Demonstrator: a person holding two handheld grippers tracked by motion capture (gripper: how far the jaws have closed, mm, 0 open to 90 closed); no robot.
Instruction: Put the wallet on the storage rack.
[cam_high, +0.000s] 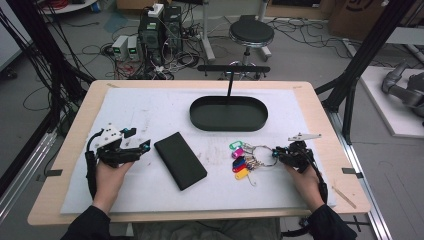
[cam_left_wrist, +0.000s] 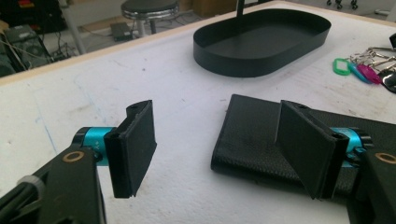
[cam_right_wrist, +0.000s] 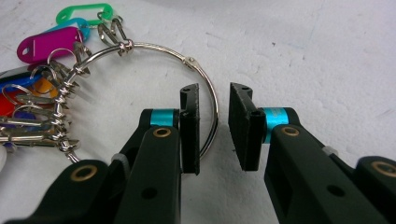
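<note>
Large metal key ring (cam_right_wrist: 140, 46) with a bunch of keys and coloured plastic tags (cam_high: 240, 161), flat on the white mat (cam_high: 150, 115), in front of the black oval tray (cam_high: 228, 113) and a little toward the right. Probably light in total but loose and floppy: stiff wire loop, while keys and tags hang free and will swing and rattle when lifted. Smooth, thin, round wire, so likely slippery between flat pads; not fragile. Best place to take hold, by judgement: the bare arc of the ring, away from the hinge clasp and away from the keys, pinched across the wire so that the bunch hangs below.

Right gripper (cam_right_wrist: 214, 126) exactly at that bare arc, on the side of the ring away from the tags. Jaws narrow but not closed: one pad (cam_right_wrist: 190, 135) against or over the wire, the other pad standing apart with a clear gap, so no real grip yet. Needs more closing before any lift.

Left of the keys, a black leather-like wallet (cam_high: 180, 160), lying slanted, also in front of the tray. Further left, beyond the wallet, the left gripper (cam_left_wrist: 217, 149) resting low over the mat, jaws wide open, nothing between them, one pad just before the wallet's near end.
</note>
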